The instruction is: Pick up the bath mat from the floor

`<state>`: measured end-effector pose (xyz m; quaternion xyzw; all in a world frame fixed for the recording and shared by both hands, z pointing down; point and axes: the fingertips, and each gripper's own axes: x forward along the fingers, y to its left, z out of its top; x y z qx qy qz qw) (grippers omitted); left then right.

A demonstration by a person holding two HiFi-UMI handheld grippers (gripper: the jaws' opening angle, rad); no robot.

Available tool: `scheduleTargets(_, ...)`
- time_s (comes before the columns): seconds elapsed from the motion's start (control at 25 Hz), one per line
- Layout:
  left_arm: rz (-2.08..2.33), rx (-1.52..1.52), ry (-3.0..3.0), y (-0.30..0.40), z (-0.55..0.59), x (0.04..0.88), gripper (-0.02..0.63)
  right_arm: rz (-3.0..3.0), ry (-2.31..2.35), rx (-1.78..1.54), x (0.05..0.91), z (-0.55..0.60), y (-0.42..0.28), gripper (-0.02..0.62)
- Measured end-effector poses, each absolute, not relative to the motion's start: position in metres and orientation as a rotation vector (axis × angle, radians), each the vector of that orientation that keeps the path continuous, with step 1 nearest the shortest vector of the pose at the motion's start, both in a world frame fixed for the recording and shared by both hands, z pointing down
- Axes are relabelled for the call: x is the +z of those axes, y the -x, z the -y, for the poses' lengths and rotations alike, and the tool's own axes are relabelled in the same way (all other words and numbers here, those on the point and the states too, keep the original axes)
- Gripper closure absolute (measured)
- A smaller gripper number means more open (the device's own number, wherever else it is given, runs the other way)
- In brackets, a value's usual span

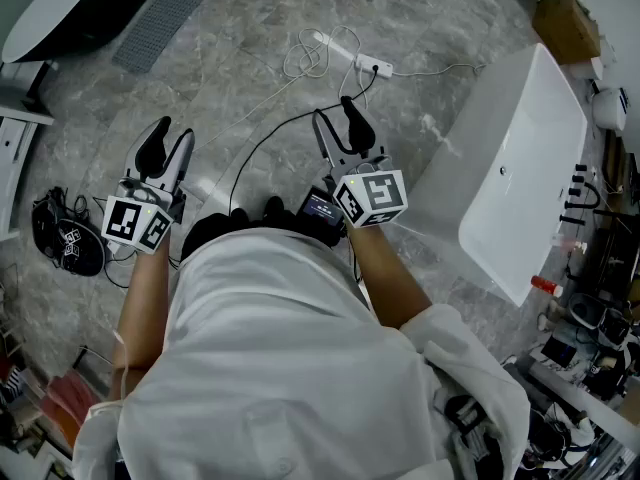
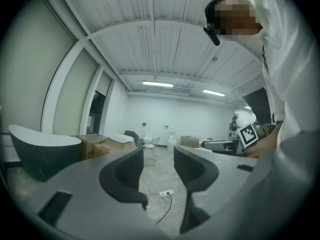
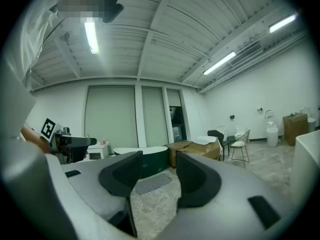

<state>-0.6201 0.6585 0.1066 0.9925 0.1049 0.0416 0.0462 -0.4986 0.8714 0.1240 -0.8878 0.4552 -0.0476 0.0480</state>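
The bath mat (image 1: 158, 26) is a grey ribbed rectangle that lies flat on the marble floor at the far left, beside a dark bathtub (image 1: 70, 8). Both grippers are held level at waist height, well short of the mat. My left gripper (image 1: 168, 138) is open with nothing between its jaws. My right gripper (image 1: 338, 120) is open and empty too. In the right gripper view the mat (image 3: 152, 183) shows between the jaws of the right gripper (image 3: 159, 171), far off on the floor. The left gripper (image 2: 159, 164) faces down the room, and no mat shows in its view.
A white power strip (image 1: 372, 65) with looped cables lies on the floor ahead. A white bathtub (image 1: 520, 168) stands at the right. A black bag (image 1: 62, 236) sits at the left. Cardboard boxes (image 3: 192, 151) and a chair (image 3: 240, 146) stand further back.
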Motion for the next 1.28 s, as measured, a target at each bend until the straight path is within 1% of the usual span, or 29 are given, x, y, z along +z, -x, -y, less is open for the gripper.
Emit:
scheduleTargets(0.44,-0.294,0.124,-3.013,0.621,-0.653,0.113,0.42,-1.364,2.649,-0.114,0.128,-0.88,0.497,0.367)
scheduleTargets(0.76,-0.317,0.149,-2.988,0.594,-0.651,0.122,0.42,-1.317,2.666,-0.138,0.135,-0.889,0.475,0.367)
scheduleTargets(1.0,-0.311,0.16,-2.973,0.559,-0.637,0.134,0.42,-1.306,2.68,-0.162,0.144,-0.887,0.442,0.367)
scheduleTargets(1.28,-0.29,0.172,-2.952,0.47,-0.592,0.143,0.42,-1.281,2.682,-0.245,0.15,-0.859,0.359,0.367)
